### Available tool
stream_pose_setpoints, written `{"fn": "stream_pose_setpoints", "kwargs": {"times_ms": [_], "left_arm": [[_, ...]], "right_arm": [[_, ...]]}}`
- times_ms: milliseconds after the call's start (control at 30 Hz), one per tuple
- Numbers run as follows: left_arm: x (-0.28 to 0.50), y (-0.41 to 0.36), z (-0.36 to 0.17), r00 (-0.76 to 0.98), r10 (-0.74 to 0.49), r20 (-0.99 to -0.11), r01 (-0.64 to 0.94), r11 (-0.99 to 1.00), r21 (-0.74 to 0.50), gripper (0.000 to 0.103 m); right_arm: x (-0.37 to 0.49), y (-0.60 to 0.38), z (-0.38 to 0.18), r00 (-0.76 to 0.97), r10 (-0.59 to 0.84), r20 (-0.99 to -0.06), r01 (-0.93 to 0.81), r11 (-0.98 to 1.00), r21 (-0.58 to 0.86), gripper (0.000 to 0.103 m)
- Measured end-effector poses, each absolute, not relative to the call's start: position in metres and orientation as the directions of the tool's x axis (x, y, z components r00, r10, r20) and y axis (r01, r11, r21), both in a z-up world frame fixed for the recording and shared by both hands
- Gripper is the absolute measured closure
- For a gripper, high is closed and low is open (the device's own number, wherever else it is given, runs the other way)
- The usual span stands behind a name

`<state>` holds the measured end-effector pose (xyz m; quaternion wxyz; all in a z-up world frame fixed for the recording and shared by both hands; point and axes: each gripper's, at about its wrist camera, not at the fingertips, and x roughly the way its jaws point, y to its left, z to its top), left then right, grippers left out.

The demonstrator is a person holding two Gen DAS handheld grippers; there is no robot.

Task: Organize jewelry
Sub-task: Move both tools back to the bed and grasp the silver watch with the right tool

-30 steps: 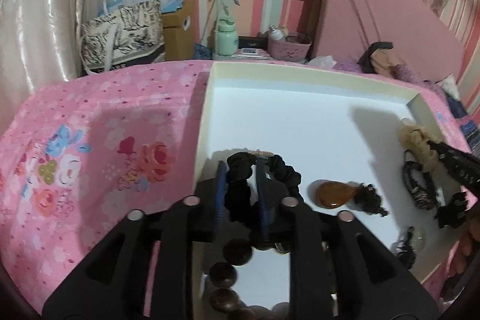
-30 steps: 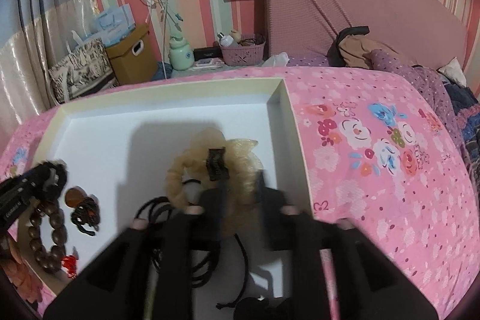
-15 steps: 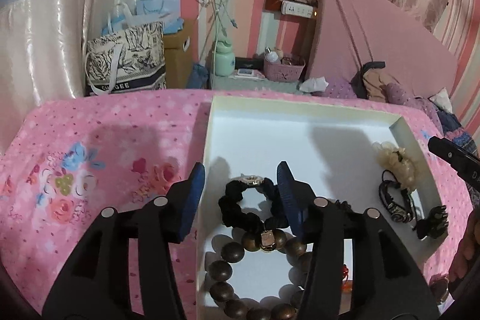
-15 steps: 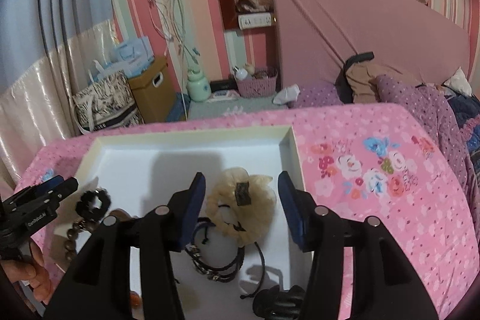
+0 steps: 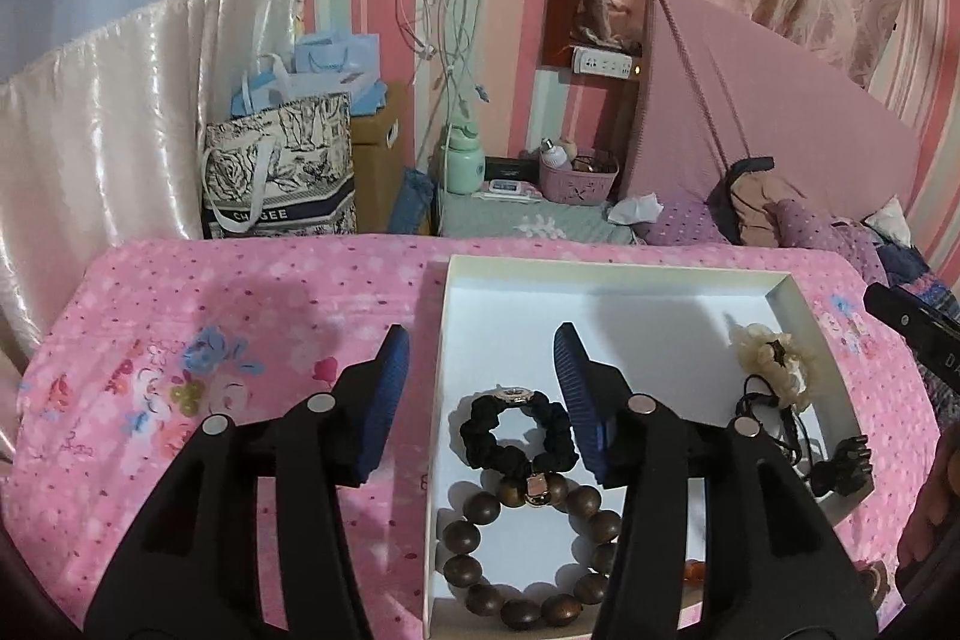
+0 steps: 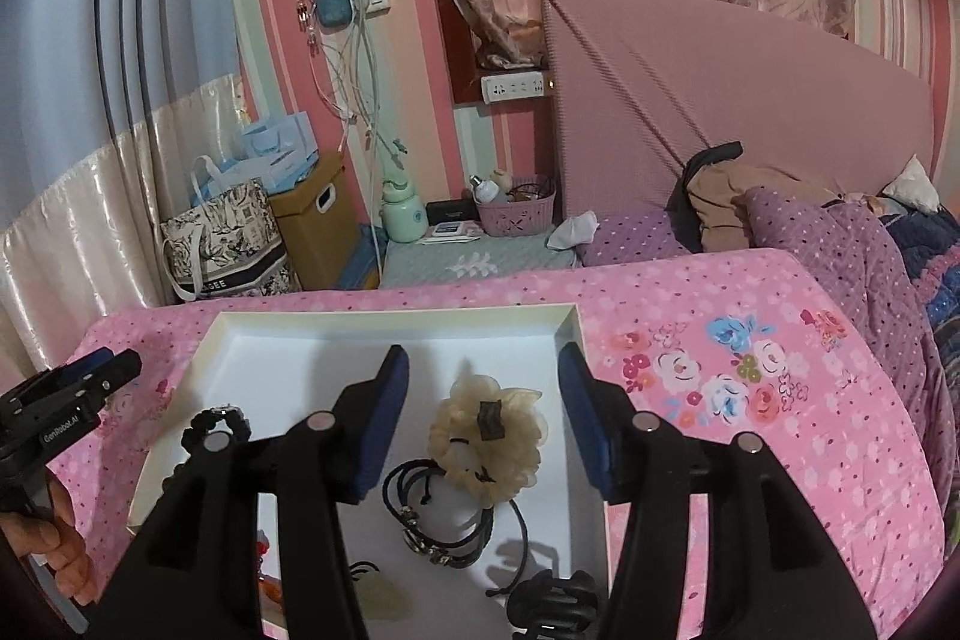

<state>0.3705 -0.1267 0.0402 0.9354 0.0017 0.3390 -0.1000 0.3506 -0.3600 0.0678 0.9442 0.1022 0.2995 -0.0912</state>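
A shallow white tray [image 5: 606,280] lies on a pink floral cloth. In the left wrist view it holds a black scrunchie [image 5: 516,436] with a wooden bead bracelet [image 5: 528,556] in front of it. My left gripper [image 5: 480,394] is open and empty, raised above them. In the right wrist view a cream scrunchie [image 6: 489,439], black cord bracelets [image 6: 444,520] and a black claw clip [image 6: 555,601] lie in the tray [image 6: 390,319]. My right gripper [image 6: 483,412] is open and empty above the cream scrunchie.
The pink cloth [image 5: 240,340] spreads left of the tray and also right of it [image 6: 750,400]. Behind stand a printed tote bag [image 5: 279,166], a cardboard box [image 6: 315,220], a green bottle [image 6: 403,217], a pink basket [image 6: 516,214] and a padded headboard [image 6: 720,112].
Both grippers opened, let go of the black and cream scrunchies in the tray, and pulled up and back.
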Motion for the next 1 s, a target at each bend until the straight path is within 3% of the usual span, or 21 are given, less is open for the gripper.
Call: {"fn": "stream_pose_setpoints", "kwargs": {"times_ms": [233, 400, 800, 1000], "left_arm": [[0.345, -0.123, 0.069, 0.779, -0.190, -0.598, 0.187, 0.980, -0.068, 0.053], [0.306, -0.115, 0.073, 0.788, -0.168, -0.593, 0.197, 0.980, -0.016, 0.052], [0.220, -0.100, 0.026, 0.743, -0.176, -0.646, 0.237, 0.971, 0.007, 0.049], [0.185, -0.100, -0.006, 0.699, -0.198, -0.687, 0.250, 0.968, -0.025, 0.047]], "right_arm": [[0.322, -0.349, 0.101, 0.845, -0.120, -0.522, 0.209, 0.971, 0.115, 0.048], [0.294, -0.351, 0.101, 0.835, -0.139, -0.533, 0.211, 0.974, 0.077, 0.047], [0.198, -0.362, 0.068, 0.814, -0.132, -0.565, 0.206, 0.976, 0.069, 0.046], [0.154, -0.369, 0.039, 0.807, -0.114, -0.579, 0.199, 0.976, 0.084, 0.039]]}}
